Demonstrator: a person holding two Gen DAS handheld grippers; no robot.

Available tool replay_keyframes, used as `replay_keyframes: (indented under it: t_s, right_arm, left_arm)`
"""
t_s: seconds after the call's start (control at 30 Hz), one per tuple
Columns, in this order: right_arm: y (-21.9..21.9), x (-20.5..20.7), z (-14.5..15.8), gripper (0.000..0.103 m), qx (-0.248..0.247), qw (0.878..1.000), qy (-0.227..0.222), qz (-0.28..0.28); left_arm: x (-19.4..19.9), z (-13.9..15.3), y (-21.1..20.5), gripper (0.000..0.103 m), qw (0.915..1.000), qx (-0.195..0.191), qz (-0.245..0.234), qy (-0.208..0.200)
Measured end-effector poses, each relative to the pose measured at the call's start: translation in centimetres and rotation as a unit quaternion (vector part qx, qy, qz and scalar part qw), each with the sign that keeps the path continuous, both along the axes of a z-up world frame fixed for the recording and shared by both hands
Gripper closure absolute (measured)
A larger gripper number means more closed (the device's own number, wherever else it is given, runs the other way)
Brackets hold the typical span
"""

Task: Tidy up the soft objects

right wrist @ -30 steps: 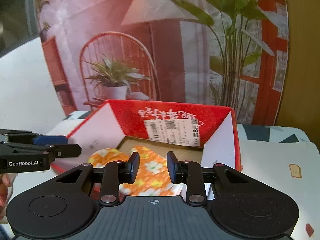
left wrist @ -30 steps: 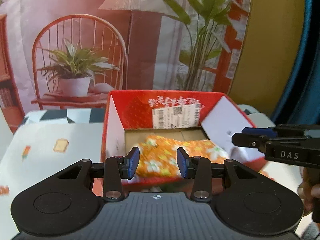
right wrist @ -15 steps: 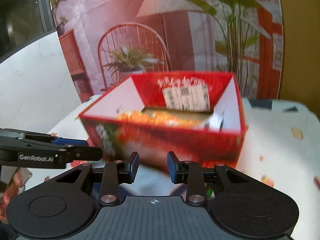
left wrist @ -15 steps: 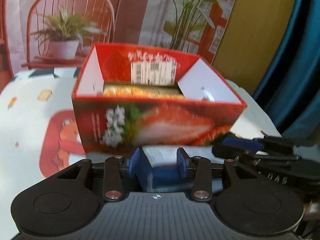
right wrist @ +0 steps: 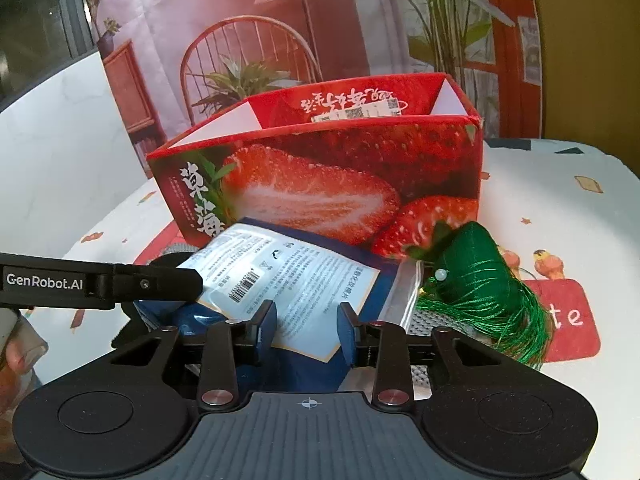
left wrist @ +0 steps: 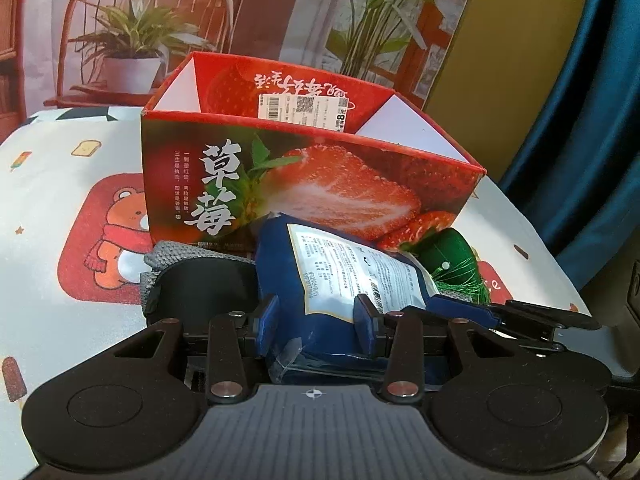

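Tablecloth (left wrist: 60,152): one box (left wrist: 304,184); one blue packet (left wrist: 344,280); one tassel (right wrist: 480,280).

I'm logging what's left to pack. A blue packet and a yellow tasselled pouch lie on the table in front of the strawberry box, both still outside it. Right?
One detail is wrong: the tasselled pouch is green, not yellow, as the right wrist view shows. The rest holds: it and the blue packet lie in front of the strawberry box, both outside it.
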State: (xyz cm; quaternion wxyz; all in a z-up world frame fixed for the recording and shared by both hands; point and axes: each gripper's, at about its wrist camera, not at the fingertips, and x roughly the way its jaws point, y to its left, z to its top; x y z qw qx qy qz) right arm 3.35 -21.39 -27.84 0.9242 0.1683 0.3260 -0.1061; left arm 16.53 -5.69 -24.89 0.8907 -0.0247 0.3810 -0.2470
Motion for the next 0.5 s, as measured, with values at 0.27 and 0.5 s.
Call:
replay_keyframes:
  t_s: [0.27,0.5]
  right_arm:
    - [-0.2,-1.4,-1.0,0.065,0.007,1.000,-0.018,-0.012]
    - [-0.3,-1.8,-1.1,0.057,0.004,0.999,-0.022,-0.028]
  left_arm:
    - [-0.6,-0.7,0.3,0.058,0.9998,-0.018,0.009,-0.003]
    - [-0.8,-0.9,0.8,0.058,0.9996,-0.024,0.010,-0.006]
